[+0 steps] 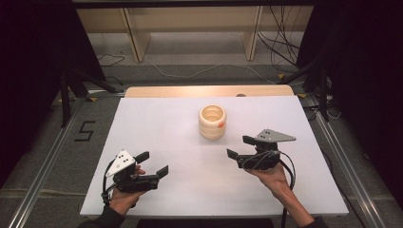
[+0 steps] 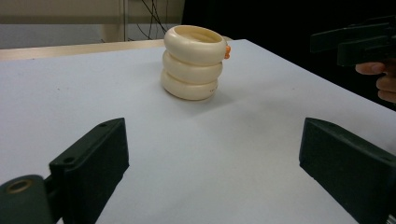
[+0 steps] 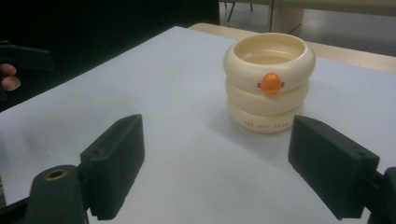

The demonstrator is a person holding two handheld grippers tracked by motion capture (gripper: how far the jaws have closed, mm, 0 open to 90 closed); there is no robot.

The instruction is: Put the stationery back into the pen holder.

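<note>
Cup (image 1: 212, 122) of three stacked cream rings stands upright mid-table, past both tongs. We see right gripper (image 1: 241, 147) nearer, cup just ahead and to its left; left gripper (image 1: 152, 163) well apart (farther diagonal). Both are spread wide, holding nothing. Orange badge (image 3: 271, 83) faces the right one.

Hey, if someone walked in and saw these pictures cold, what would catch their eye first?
First, the cream ringed cup, a stack of three bulging rings standing upright toward the far middle of the white table, with a small orange knob on its top ring. Next, the two black grippers held low over the near side: the left gripper and the right gripper, both with jaws wide open and apart from the cup, the right one nearer to it.
</note>
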